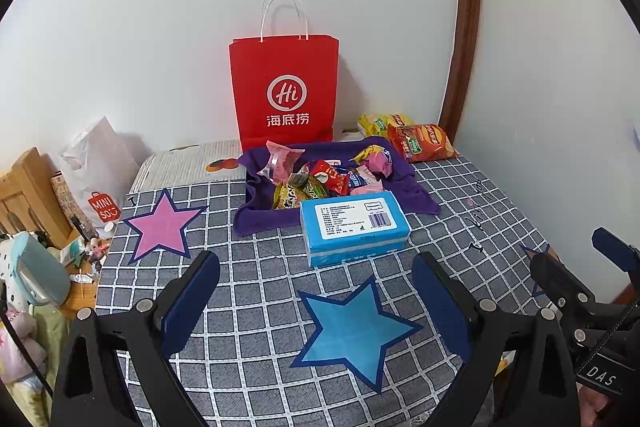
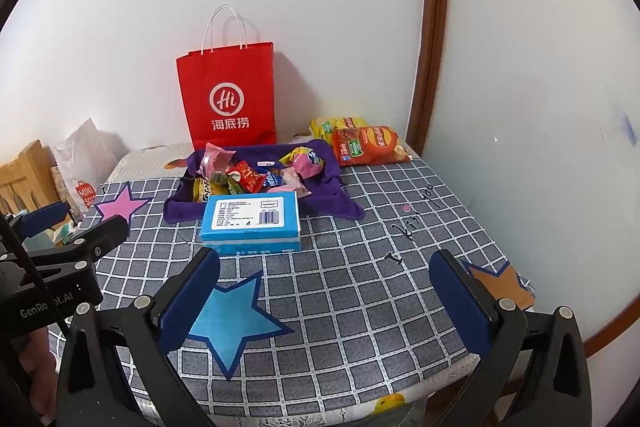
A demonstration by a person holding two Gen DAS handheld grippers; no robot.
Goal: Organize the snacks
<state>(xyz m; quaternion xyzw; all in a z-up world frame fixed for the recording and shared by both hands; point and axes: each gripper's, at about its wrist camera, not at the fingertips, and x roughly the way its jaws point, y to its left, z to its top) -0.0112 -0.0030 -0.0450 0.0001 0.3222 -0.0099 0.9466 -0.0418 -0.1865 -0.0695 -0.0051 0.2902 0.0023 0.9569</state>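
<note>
Jaws wide apart on both sides, nothing between them: the left gripper (image 1: 316, 291) and the right gripper (image 2: 326, 291) both hang low over the near part of the checked tabletop (image 2: 360, 307), well short of the goods.

Sweeping left to right. Far left, off the tabletop edge, a white Miniso bag (image 1: 98, 187) slumps against the wall. On the cloth itself, a pink star (image 1: 162, 225) printed at the left, a blue star (image 1: 356, 327) right under the left gripper. Centre back, the red paper bag (image 1: 284, 87) stands upright against the wall, handles up, and looks a likely home for the loot, though that's my guess. In front of it, the purple cloth tray (image 1: 260, 219), soft-sided, heaped with small snack packets (image 1: 328, 181), pink, red, yellow. Touching the tray's near edge sits the blue tissue pack (image 1: 354, 229), label up. Back right, near the brown frame, 2 crisp bags: a yellow bag (image 1: 378, 123) behind and an orange bag (image 1: 424, 143) in front.

Handling, as I judge it: those packets are light, crinkly and slippery, air-filled, so a hard squeeze risks crushed contents. Pinch a sealed end seam rather than the puffed middle. The tissue pack is soft but holds its shape; take it across the short sides. The crisp bags are the most fragile; take them by the top crimp.
</note>
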